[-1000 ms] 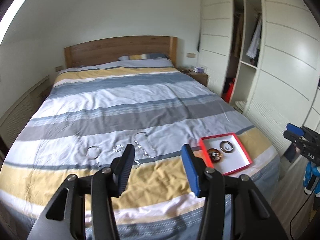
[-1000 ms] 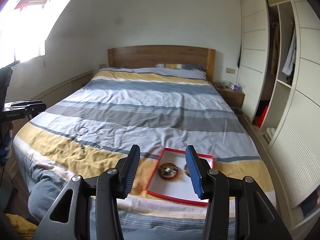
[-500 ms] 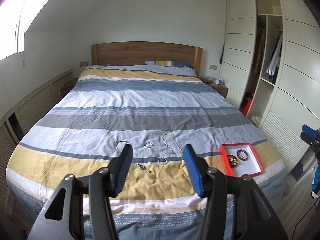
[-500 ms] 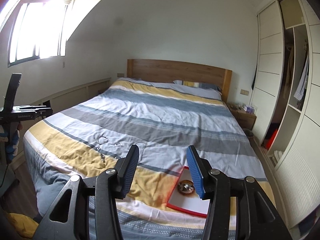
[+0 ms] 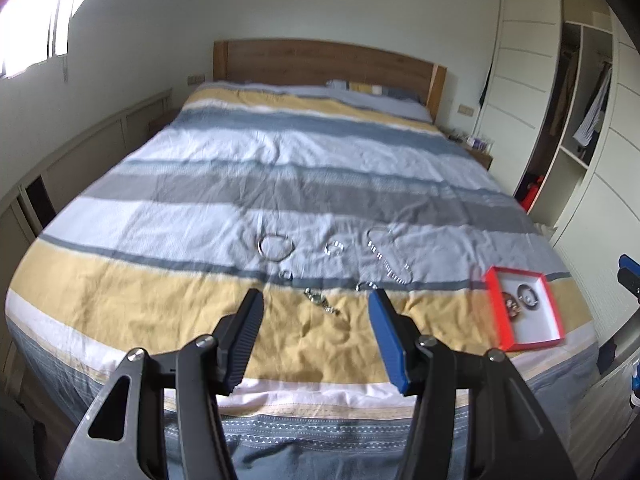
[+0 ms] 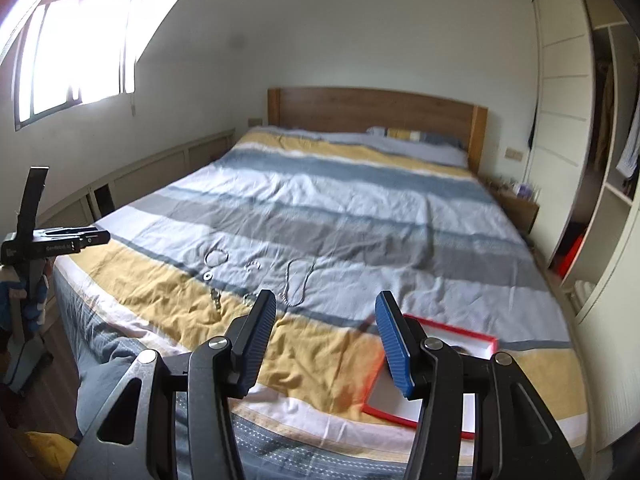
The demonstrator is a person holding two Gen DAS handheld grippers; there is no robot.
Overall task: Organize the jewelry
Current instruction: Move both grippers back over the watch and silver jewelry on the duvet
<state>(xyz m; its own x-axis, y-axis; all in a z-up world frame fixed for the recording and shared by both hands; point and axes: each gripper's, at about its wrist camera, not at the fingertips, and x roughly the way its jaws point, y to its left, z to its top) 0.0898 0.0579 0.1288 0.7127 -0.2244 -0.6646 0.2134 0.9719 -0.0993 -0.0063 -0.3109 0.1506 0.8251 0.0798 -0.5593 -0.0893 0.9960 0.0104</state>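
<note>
So, left wrist view:
left tool (image 5: pixel 316 322): jaws apart, nothing between them, hanging above the yellow stripe of the bed (image 5: pixel 200 312); probably spread ready for a small pick.
loose jewelry: lies scattered on the duvet beyond the tool tips, not yet sorted.
bangle (image 5: pixel 276 246): thin metal hoop, flat on the pale stripe.
small ring (image 5: pixel 334 247): shiny, open band, right of the bangle.
chain necklace (image 5: pixel 390 258): fine silver links in a long loop, limp.
clasp piece (image 5: pixel 322 300): short knobbly metal bit, nearest the tool; likely first target.
red tray (image 5: pixel 500 320): shallow card box, red rim, white floor, at the right edge of the bed; two round pieces already in it, so it reads as the collecting spot.

Right wrist view:
right tool (image 6: pixel 326 338): jaws apart, empty, ribbed pads, one black, one blue; held over the bed's near edge just left of the tray.
red tray (image 6: pixel 452 330): partly hidden behind the blue finger.
necklace (image 6: pixel 298 284): well apart from the tray.
duvet: soft, wrinkled cotton, so thin pieces sink into folds; judged fiddly to pinch.
</note>
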